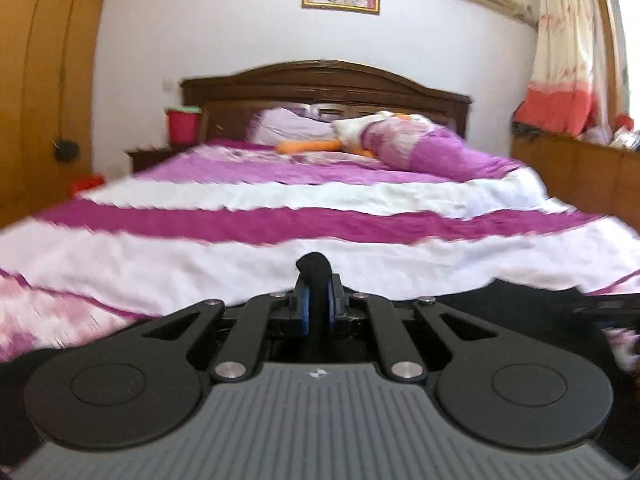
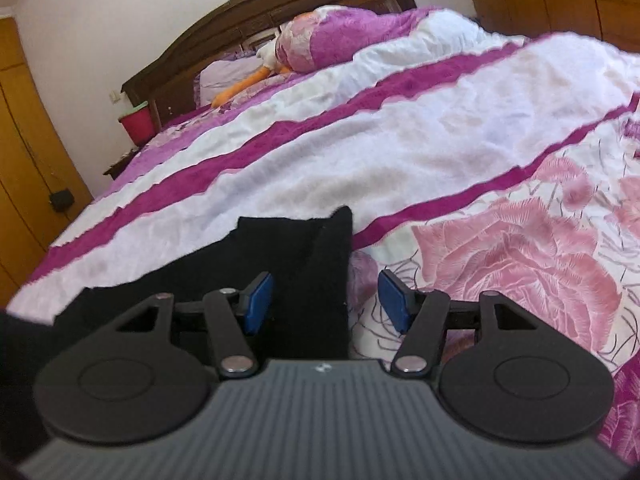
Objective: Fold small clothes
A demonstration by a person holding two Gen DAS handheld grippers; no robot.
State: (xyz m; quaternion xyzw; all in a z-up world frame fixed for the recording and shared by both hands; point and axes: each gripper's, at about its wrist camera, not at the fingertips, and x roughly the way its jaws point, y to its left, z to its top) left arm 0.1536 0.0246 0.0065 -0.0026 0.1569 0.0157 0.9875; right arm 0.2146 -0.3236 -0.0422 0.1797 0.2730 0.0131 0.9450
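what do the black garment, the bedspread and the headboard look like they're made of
Black garment: soft matte knit, probably cotton; it bunches limply in the left gripper.
Bedspread: plush, fleece-like fabric with a fuzzy nap and crinkled surface.
Headboard: dark stained wood with a slight sheen and carved mouldings.

The garment (image 2: 304,256) lies on the near part of the bed (image 2: 400,152), spread leftward from the right gripper (image 2: 326,300), whose jaws stand apart with the garment's right edge between them. The left gripper (image 1: 316,308) sits over the bed's near edge with a fold of the garment pinched between its jaws. At the far end, 1 pillow (image 1: 288,126) rests against the headboard (image 1: 320,84), and a bundled quilt (image 1: 420,144) lies to its right. A bucket (image 1: 182,124) stands on the nightstand (image 1: 150,156) left of the headboard. A cabinet (image 1: 580,176) runs along the bed's right side.
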